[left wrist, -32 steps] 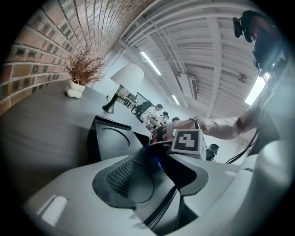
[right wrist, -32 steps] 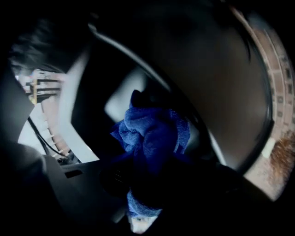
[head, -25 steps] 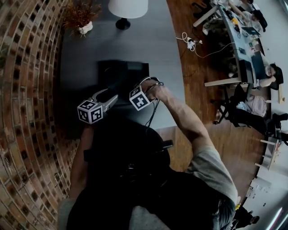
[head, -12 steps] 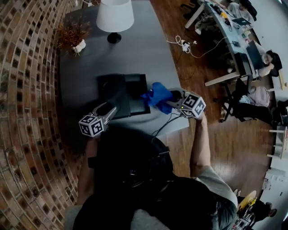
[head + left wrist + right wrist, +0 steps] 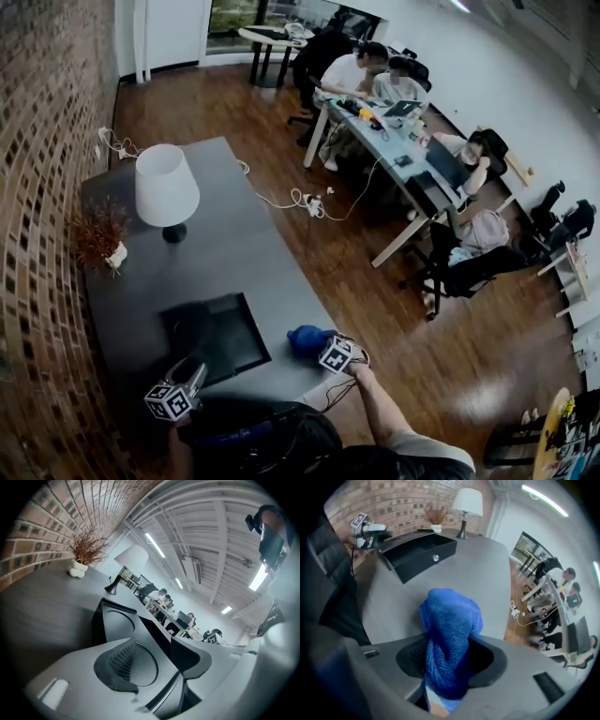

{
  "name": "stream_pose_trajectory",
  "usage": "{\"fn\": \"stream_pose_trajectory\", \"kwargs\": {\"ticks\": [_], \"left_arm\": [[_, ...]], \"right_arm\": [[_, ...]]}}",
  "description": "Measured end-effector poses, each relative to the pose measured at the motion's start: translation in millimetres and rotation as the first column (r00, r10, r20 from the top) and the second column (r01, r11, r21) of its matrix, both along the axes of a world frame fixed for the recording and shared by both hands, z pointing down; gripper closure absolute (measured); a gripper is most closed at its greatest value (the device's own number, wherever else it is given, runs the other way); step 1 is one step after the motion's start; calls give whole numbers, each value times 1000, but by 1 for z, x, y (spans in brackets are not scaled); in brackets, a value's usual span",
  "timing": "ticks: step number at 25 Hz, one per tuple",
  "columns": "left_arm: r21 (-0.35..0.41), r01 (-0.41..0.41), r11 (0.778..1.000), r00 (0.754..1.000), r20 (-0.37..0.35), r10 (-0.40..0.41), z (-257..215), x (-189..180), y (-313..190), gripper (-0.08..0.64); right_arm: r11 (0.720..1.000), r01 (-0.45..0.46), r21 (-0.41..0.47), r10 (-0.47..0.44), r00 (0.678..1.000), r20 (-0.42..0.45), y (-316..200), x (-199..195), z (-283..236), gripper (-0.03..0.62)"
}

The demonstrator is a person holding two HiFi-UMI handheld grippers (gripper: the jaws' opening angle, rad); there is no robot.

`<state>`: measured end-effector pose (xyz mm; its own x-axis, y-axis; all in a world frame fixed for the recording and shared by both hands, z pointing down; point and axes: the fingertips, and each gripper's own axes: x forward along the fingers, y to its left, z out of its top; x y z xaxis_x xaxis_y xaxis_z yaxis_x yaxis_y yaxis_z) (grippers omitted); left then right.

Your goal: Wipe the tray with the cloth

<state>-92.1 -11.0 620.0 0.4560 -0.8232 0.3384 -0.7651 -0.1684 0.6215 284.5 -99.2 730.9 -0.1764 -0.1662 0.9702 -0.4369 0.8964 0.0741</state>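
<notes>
My right tongs [image 5: 450, 660] had just been opening. The blue cloth [image 5: 307, 341] stood loose between the jaws, with no squeeze on it. It sat on the table [image 5: 244, 253] at the tray's [image 5: 220, 337] 3 o'clock, just outside it. My left tongs [image 5: 154, 663] were open too, at the tray's near edge. I guessed the wiping was over, but I could not see if the tray was clean. The table's edge ran just beside the cloth at 4 o'clock. The open room lay toward 12 o'clock, up to the lamp [image 5: 166, 192].
</notes>
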Motion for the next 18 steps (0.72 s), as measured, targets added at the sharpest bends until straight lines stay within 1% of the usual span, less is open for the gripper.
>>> {"fn": "stream_pose_trajectory", "kwargs": {"ticks": [3, 5, 6, 7, 8, 9, 10, 11, 12, 13, 14, 15, 16, 17, 18], "left_arm": [[23, 9, 1000, 1000, -10, -9, -5, -3, -3, 328], [57, 46, 997, 999, -20, -45, -13, -13, -7, 328], [71, 69, 995, 997, -23, -67, -17, -19, -7, 327], [79, 90, 993, 996, -23, -88, -18, -27, -7, 310], [81, 110, 991, 994, -22, -109, -18, -35, -5, 311], [79, 130, 988, 991, -23, -128, -16, -41, -2, 310], [74, 149, 986, 989, -29, -147, -12, -46, 2, 301], [68, 164, 984, 986, -36, -162, -8, -50, 5, 298], [67, 174, 982, 984, -49, -171, -3, -53, 4, 298], [75, 178, 981, 982, -68, -173, -3, -52, -2, 291], [85, 180, 980, 981, -86, -173, -9, -50, -12, 282], [88, 182, 979, 980, -91, -174, -18, -49, -21, 281], [84, 186, 979, 980, -89, -179, -24, -50, -25, 281], [75, 189, 979, 979, -90, -182, -24, -50, -24, 278], [60, 190, 980, 978, -95, -184, -18, -50, -19, 270]], "right_arm": [[999, 13, 30, -13, 1000, 4, -15, 2, -46, 295], [997, 33, 73, -34, 999, 22, -29, 3, -83, 295], [994, 34, 101, -40, 998, 57, -36, -2, -101, 295], [992, 18, 128, -35, 992, 125, -43, -13, -119, 295], [989, -15, 145, -19, 973, 230, -50, -30, -135, 295], [988, -62, 138, 8, 930, 366, -54, -50, -150, 296], [989, -112, 96, 48, 859, 509, -56, -73, -161, 296], [989, -148, 28, 97, 771, 630, -54, -94, -169, 296], [987, -157, -44, 142, 690, 710, -51, -112, -173, 296], [985, -142, -100, 168, 636, 753, -49, -128, -175, 296], [984, -116, -138, 181, 617, 766, -47, -142, -174, 295], [982, -95, -166, 188, 627, 756, -45, -154, -165, 295], [978, -79, -191, 196, 649, 735, -40, -166, -151, 295], [973, -66, -221, 208, 668, 714, -32, -177, -134, 295], [964, -60, -258, 229, 679, 697, -23, -187, -118, 295]]}}
